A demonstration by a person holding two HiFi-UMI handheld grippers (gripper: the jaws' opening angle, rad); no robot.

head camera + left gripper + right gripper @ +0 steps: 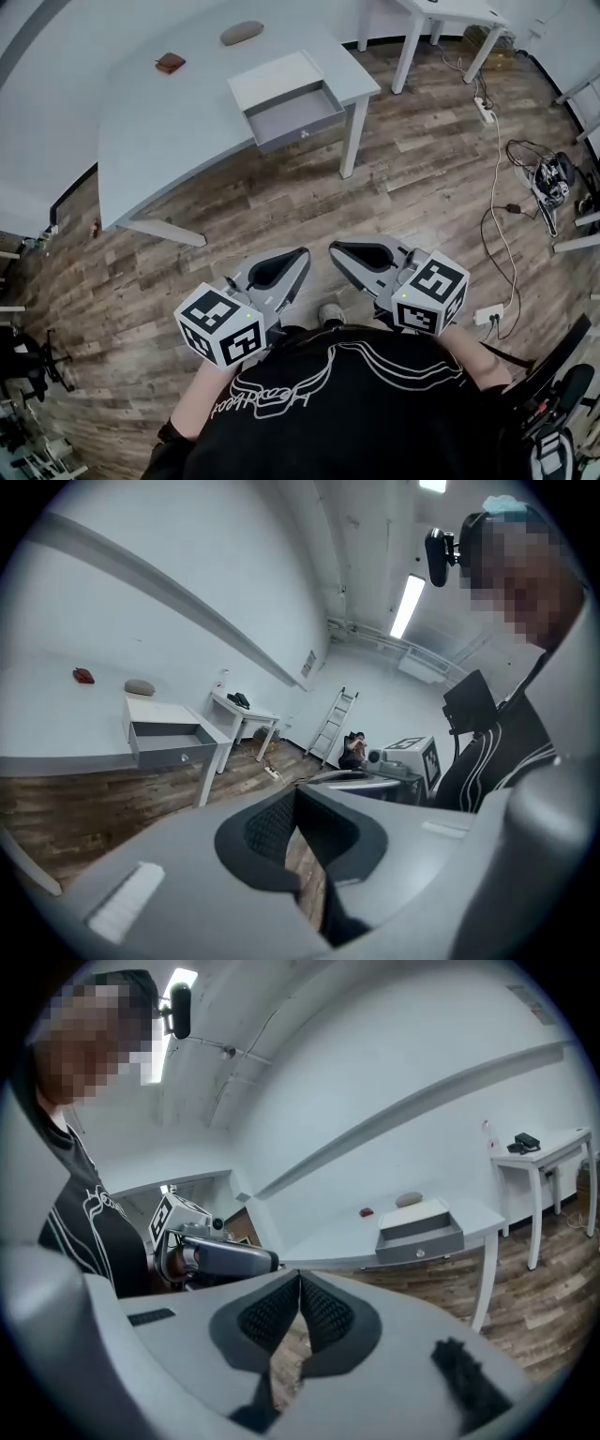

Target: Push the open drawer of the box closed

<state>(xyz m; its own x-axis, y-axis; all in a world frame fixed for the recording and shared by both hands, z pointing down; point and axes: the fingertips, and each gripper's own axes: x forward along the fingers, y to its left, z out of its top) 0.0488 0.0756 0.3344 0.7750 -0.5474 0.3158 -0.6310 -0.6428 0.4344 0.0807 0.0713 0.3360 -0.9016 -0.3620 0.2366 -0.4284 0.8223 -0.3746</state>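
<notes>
A white box [273, 80] stands near the front right corner of the grey table [178, 122], its grey drawer [293, 116] pulled out toward me. The same drawer [172, 745] shows far off in the left gripper view, and the drawer [421, 1240] again in the right gripper view. Both grippers are held close to my body, well short of the table. My left gripper [298, 260] is shut with nothing in it. My right gripper [339, 250] is shut and empty too, its tips pointing at the left one.
A brown object [170, 63] and a grey oval object [242, 32] lie on the table behind the box. A second white table [441, 19] stands at the far right. Cables and a power strip [485, 110] lie on the wooden floor at right.
</notes>
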